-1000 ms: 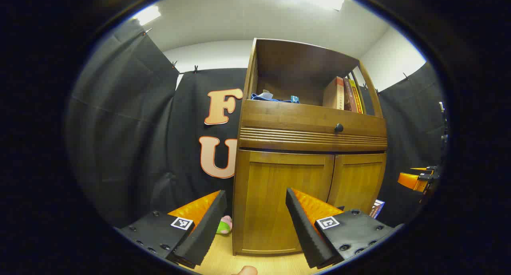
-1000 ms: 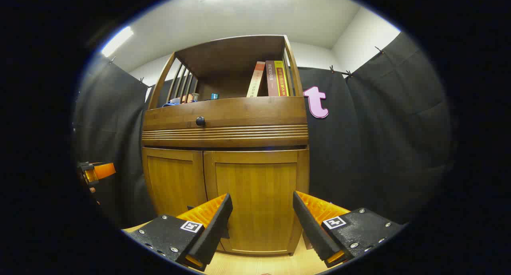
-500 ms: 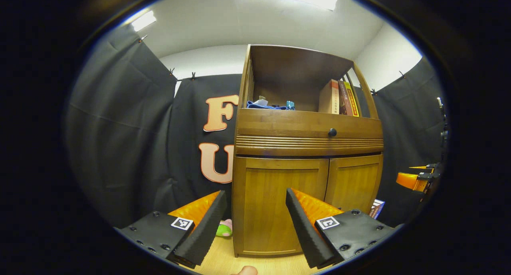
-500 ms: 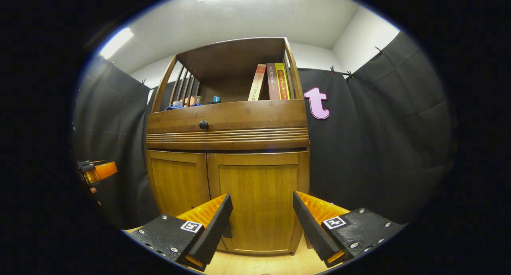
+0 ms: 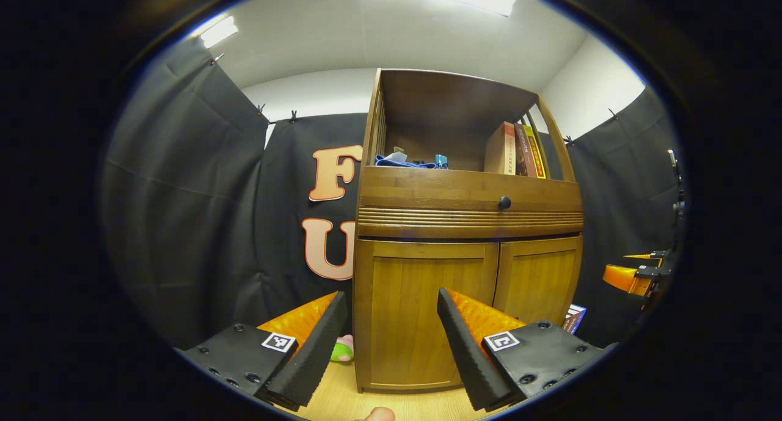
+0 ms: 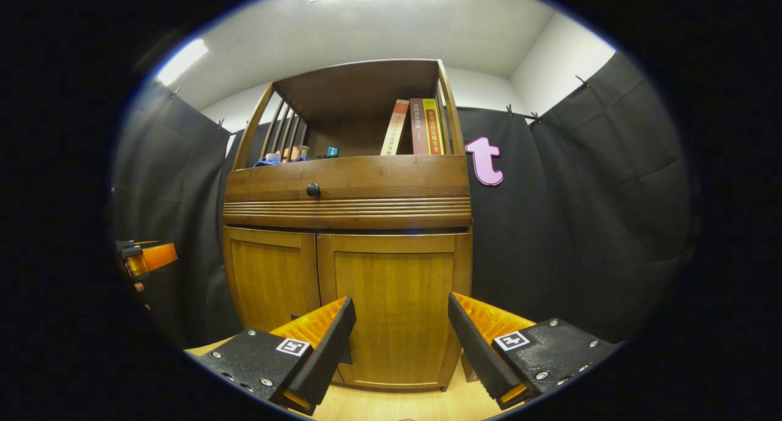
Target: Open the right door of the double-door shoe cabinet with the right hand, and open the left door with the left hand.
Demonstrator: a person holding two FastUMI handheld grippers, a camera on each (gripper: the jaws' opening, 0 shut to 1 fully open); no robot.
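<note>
Doors of the shoe cabinet (image 5: pixel 467 216) are both closed. In the left gripper view, the left gripper (image 5: pixel 391 341) is spread wide and holds nothing; the left door (image 5: pixel 421 317) stands straight ahead between its fingers, apart from them, with its long axis upright.

In the right gripper view, the right gripper (image 6: pixel 400 344) is also wide and empty, and the right door (image 6: pixel 394 314) lies straight ahead of it, not touched. The left door (image 6: pixel 272 283) is off to its left side. So each hand seems nearer to its own door, and the right one should go forward first.
</note>
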